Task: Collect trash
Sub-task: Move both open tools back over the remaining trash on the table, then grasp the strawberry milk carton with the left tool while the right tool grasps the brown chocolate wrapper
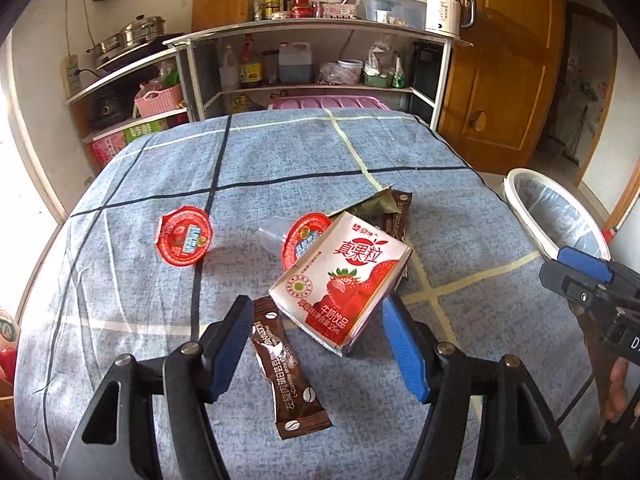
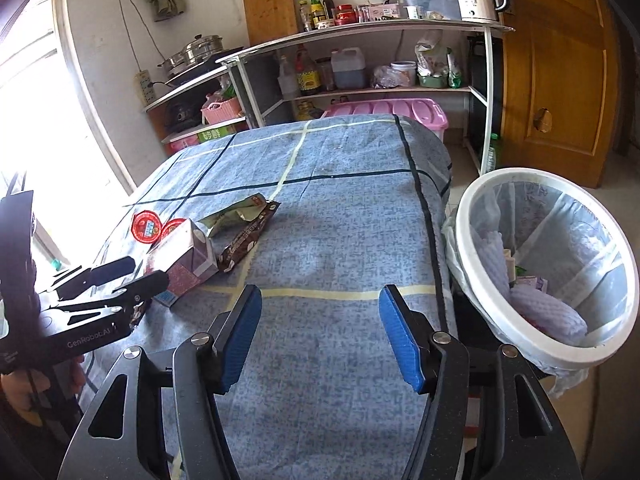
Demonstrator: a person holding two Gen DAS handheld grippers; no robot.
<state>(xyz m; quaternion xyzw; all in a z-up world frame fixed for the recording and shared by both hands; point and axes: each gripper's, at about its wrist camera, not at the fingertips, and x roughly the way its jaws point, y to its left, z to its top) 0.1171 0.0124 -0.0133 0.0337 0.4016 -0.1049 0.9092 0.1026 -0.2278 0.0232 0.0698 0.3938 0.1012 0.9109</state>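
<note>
Left gripper [image 1: 312, 344]: spread, empty, poised over the milk carton [image 1: 344, 284] to straddle it.
Right gripper [image 2: 320, 332]: spread, empty, nearer the bin [image 2: 472, 216].
Trash: carton, sachet [image 1: 288, 376], lids lay on the cloth left of the bin.

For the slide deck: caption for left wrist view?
Open left gripper above strawberry milk carton and coffee sachet on checked cloth.
</note>
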